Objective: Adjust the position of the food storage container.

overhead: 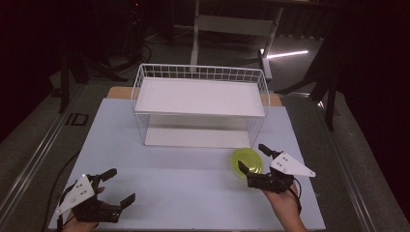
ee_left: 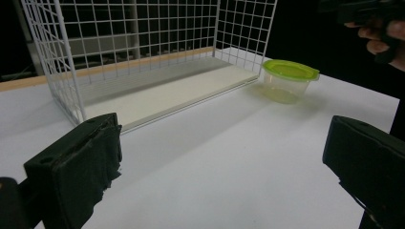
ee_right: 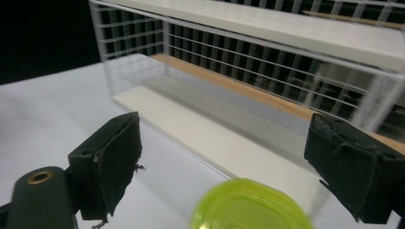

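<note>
Both tools gape; right tool (overhead: 255,157) straddles green-lidded tub (overhead: 247,162) (untouched).

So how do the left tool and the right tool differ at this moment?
The left tool hovers over bare white table near the front edge, far from the green-lidded clear plastic container. The right tool straddles that container, its jaws either side of the lid. Both are open and grip nothing.

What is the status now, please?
Right gripper open, poised around the tub, not gripping. Left gripper open, idle near table edge. Rack just behind tub; nothing blocking.
</note>
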Motion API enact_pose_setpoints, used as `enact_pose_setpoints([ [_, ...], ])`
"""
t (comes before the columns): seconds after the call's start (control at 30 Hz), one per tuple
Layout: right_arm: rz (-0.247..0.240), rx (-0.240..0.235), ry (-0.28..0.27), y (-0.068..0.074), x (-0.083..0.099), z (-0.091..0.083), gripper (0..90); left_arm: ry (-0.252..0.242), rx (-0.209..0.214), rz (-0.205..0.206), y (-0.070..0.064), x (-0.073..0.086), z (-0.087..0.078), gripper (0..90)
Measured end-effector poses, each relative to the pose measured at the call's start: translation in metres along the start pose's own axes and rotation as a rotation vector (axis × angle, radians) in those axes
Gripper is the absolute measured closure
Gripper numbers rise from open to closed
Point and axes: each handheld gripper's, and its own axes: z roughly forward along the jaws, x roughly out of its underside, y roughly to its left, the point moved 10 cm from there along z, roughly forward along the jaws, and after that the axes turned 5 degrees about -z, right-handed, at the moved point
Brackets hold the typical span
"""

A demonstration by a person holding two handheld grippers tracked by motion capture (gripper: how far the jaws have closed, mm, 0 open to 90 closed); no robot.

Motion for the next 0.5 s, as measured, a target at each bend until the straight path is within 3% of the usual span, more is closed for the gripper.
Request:
enact_pose_setpoints([
  [0.13, 0.019, 0.051, 0.034, -0.026, 0.011, 0.004, 15.3, 0.001, -0.006, 0.006, 0.001, 0.001, 0.0, 0.6],
  [0.37, 0.042, 0.096, 0.093, -0.05, 0.029, 0.006, 24.4, -0.002, -0.003, 0.01, 0.0, 0.0, 0.001, 0.6],
  [0.4, 0.057, 0.105, 0.104, -0.058, 0.036, 0.005, 31.5, -0.002, -0.003, 0.011, 0.0, 0.001, 0.001, 0.5],
  [0.47, 0.061, 0.118, 0.113, -0.062, 0.04, 0.005, 32.6, -0.001, -0.002, 0.012, -0.001, 0.0, 0.001, 0.6],
  [0.5, 0.077, 0.121, 0.13, -0.067, 0.049, 0.003, 39.0, -0.004, 0.002, 0.015, -0.002, 0.0, 0.001, 0.6],
])
